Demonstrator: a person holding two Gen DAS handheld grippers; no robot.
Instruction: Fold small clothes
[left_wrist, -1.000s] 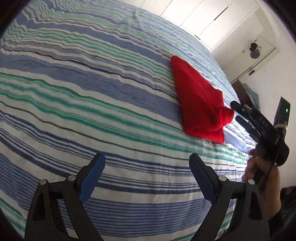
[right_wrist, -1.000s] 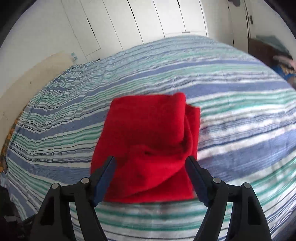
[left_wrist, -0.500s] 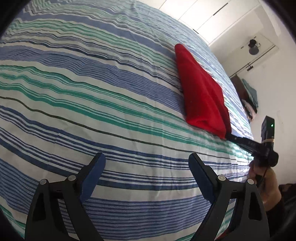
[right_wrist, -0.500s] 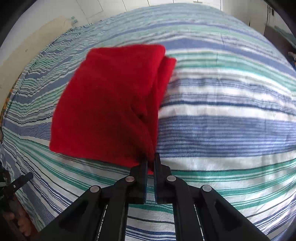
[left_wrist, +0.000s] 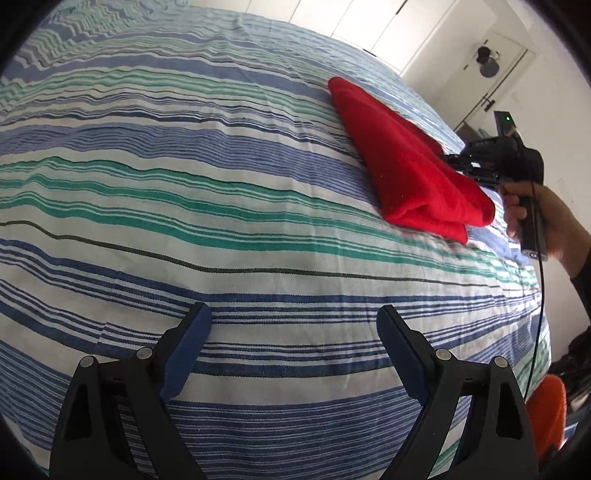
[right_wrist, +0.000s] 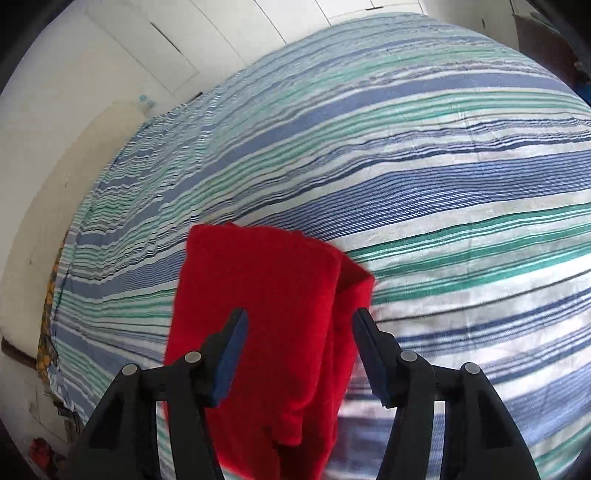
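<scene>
A folded red garment (left_wrist: 410, 170) lies on the striped bedsheet (left_wrist: 184, 192) at the right side of the bed. In the right wrist view it (right_wrist: 266, 332) fills the lower middle. My right gripper (right_wrist: 299, 325) is open, its jaws apart just over the garment, holding nothing. It also shows in the left wrist view (left_wrist: 448, 160), its tips at the garment's far edge. My left gripper (left_wrist: 293, 325) is open and empty, low over bare sheet well short of the garment.
White cupboard doors (left_wrist: 369, 22) and a door (left_wrist: 491, 74) stand behind the bed. An orange item (left_wrist: 546, 410) sits off the bed's right edge. The bed's left edge meets a beige wall (right_wrist: 44, 177).
My right gripper was shut on the garment's near corner half a second ago; now it is open and sits over the garment. The left gripper stays open, its view shifted slightly.
</scene>
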